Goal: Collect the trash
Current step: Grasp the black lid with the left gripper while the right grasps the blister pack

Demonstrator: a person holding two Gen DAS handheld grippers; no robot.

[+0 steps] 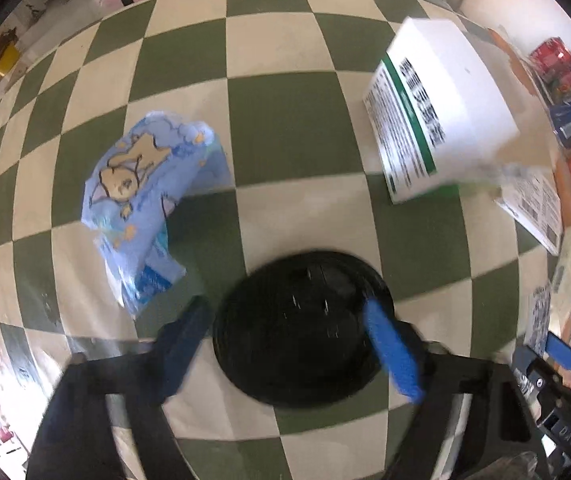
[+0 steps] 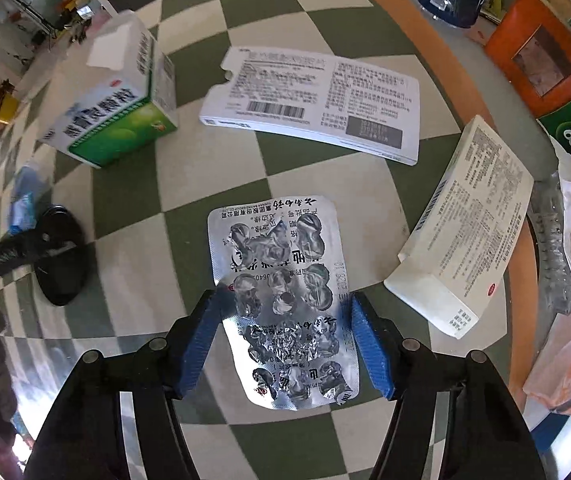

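Pickup step: left gripper (image 1: 293, 350) straddles black lid (image 1: 301, 328); right gripper (image 2: 285, 344) straddles emptied blister pack (image 2: 281, 296). Jaws unclamped; next, squeeze and lift.

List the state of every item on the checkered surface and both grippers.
black lid: flat, between the left gripper fingers
blister pack: emptied, crumpled foil, flat, between the right gripper fingers
green-and-white box: top flap open
flat white box: flattened
blue wrapper: crumpled
white carton: closed, lying flat
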